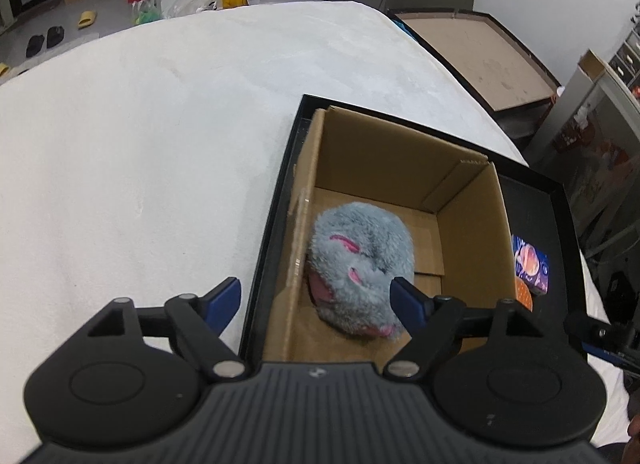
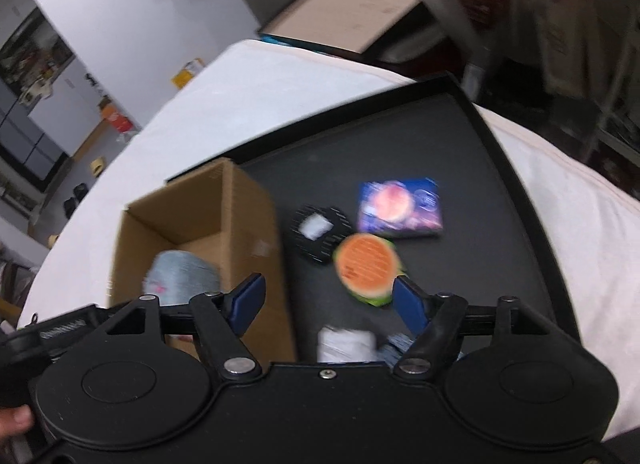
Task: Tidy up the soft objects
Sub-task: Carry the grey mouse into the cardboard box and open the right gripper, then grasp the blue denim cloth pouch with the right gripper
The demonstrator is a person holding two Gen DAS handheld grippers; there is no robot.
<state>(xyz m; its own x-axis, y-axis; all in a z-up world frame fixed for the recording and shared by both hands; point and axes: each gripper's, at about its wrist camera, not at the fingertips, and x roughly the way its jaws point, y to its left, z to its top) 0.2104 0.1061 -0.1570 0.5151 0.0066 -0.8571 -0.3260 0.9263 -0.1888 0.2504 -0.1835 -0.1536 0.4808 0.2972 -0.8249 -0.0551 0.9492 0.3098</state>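
A grey plush toy (image 1: pixel 360 264) with pink ears lies at the near end of an open cardboard box (image 1: pixel 400 168). My left gripper (image 1: pixel 316 292) hangs open just above it, and its blue fingers (image 1: pixel 404 296) do not press on the fur. The right wrist view is blurred. It shows the same box (image 2: pixel 224 200) with the grey plush (image 2: pixel 180 276) inside. My right gripper (image 2: pixel 328 286) is open over a black tray (image 2: pixel 400 136). A round orange and green soft toy (image 2: pixel 366 264) lies just ahead, close to the right finger and not between the pads.
The box stands on the tray's left side, and the tray (image 1: pixel 276 216) rests on a white cloth (image 1: pixel 140 144). On the tray lie a blue printed packet (image 2: pixel 400 210), a black round item (image 2: pixel 318 232) and a white object (image 2: pixel 346 344). Shelves and furniture stand to the right.
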